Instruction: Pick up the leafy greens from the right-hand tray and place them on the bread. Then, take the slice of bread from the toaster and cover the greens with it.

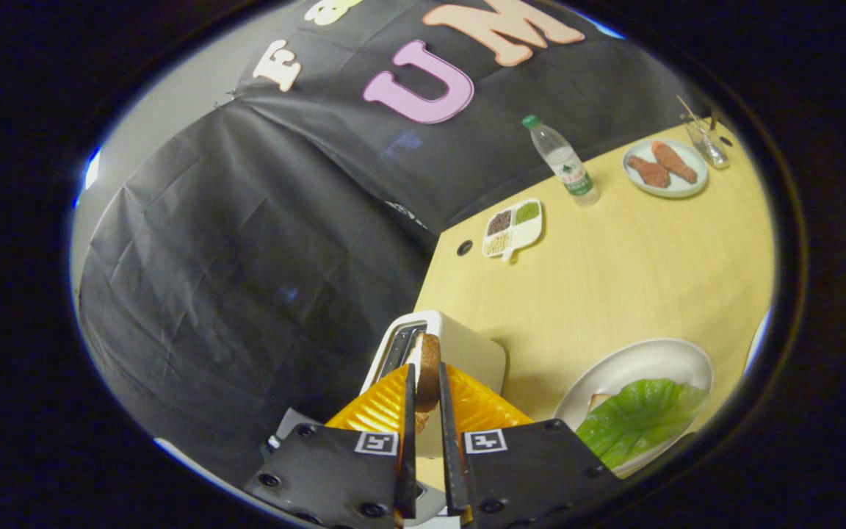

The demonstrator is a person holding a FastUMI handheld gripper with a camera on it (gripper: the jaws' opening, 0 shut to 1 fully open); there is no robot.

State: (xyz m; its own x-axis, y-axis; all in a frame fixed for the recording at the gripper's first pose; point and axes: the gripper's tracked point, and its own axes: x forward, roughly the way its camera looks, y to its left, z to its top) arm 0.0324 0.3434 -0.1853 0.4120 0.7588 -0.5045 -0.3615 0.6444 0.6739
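- Tongs (pixel 424 382): pinching the bread slice (pixel 429 371) upright, above the toaster (pixel 460 349) slot.
- Leafy greens (pixel 636 419): spread on the plate (pixel 636 360) near the table (pixel 614 279) edge, awaiting cover.

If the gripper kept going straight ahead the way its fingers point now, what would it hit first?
Probably the toaster. The gripper is already shut on the slice of bread, and the toaster sits just beyond the fingers; depth is hard to judge.

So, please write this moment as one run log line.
gripper: shut on bread slice | slice: above toaster slot | leafy greens: lying on plate | next: probably cover greens
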